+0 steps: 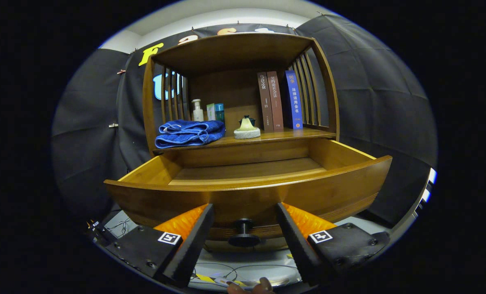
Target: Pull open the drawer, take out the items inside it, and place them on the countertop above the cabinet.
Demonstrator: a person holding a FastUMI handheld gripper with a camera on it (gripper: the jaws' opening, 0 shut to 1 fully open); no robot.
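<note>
On the wooden cabinet [234, 53], the drawer's knob [243, 232] sits between parted tongs [245, 212].

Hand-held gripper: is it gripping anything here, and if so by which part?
Nothing is held. The hand-held gripper is open, its fingers apart on either side of the knob on the pulled-out drawer, touching neither the knob nor the drawer front.

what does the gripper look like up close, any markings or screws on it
The gripper has two wedge-shaped fingers that taper toward the tips, with ribbed inner faces. Each sits on a dark, matte block held by round screws, and each block carries a small square black-and-white tag. The fingers are spread either side of the drawer knob.
</note>
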